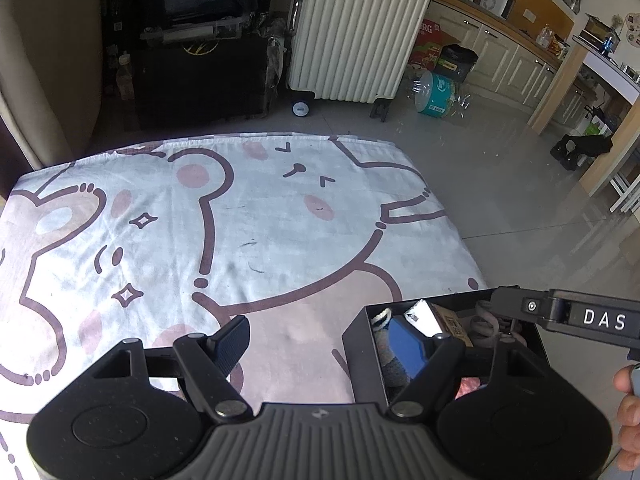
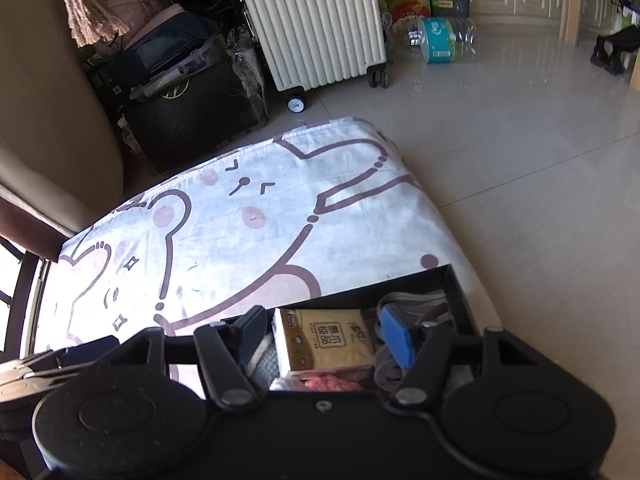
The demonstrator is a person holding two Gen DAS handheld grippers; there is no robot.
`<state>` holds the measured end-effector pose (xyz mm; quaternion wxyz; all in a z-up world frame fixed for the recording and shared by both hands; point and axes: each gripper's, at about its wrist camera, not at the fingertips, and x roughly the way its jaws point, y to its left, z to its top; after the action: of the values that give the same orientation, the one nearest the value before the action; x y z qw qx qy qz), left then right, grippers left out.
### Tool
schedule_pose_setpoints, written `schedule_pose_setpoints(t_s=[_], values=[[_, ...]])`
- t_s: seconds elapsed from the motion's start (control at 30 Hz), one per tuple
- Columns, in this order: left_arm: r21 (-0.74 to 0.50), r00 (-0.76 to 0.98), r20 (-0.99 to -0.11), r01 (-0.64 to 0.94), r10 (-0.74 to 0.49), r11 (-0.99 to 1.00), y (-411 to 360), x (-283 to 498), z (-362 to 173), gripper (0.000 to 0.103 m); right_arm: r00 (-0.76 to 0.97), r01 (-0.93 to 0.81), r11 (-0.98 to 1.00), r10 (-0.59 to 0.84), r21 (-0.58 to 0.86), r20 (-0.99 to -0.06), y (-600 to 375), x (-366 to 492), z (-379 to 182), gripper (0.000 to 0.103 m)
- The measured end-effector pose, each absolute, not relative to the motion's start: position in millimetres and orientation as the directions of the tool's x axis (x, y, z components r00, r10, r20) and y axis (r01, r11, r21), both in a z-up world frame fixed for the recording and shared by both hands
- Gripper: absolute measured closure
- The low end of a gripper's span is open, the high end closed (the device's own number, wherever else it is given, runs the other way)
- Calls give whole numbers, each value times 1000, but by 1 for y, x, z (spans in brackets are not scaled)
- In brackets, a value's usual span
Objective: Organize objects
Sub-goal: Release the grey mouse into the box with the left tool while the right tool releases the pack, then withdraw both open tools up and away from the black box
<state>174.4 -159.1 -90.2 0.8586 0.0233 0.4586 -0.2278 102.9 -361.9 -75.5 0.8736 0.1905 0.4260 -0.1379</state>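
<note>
Both tongs hang above a black box at the cloth's near right corner. Right tongs [image 2: 326, 340] straddle a tan tissue pack [image 2: 330, 340] lying in the black box [image 2: 456, 280]; whether the pads press the pack I cannot tell. Left tongs [image 1: 332, 346] stand released, nothing between the fingers, one finger over the cloth and the other over the box's left part.

In the box, the tissue pack lies flat with printed characters facing up; grey straps [image 2: 416, 304] lie at its 3 o'clock, something pink [image 2: 328, 382] at its 6 o'clock, and a grey knit item with white cord [image 1: 384, 344] at its 9 o'clock.

A cartoon-bear cloth [image 1: 224, 216] covers the tabletop. Beyond it at 12 o'clock stands a cream ribbed suitcase [image 1: 356, 32], with dark cases [image 1: 200, 64] at 11 o'clock and a teal-labelled bottle [image 1: 436, 92] on the tiled floor [image 1: 500, 184] at 1 o'clock.
</note>
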Motion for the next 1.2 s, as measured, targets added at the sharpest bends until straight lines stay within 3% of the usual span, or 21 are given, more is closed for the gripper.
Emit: schedule_pose_setpoints(t_s=[0.63, 0.97, 1.2], values=[[-129, 559, -754, 390, -346, 912, -134, 121, -21, 25, 656, 413, 898, -178, 151, -734, -341, 33, -14, 31], [-87, 574, -759, 378, -307, 922, -121, 94, -13, 9, 607, 471, 879, -261, 75, -750, -344, -4, -10, 20], [-55, 568, -780, 358, -264, 932, -117, 87, -18, 4, 582, 477, 879, -295, 25, -758, -344, -19, -9, 10]])
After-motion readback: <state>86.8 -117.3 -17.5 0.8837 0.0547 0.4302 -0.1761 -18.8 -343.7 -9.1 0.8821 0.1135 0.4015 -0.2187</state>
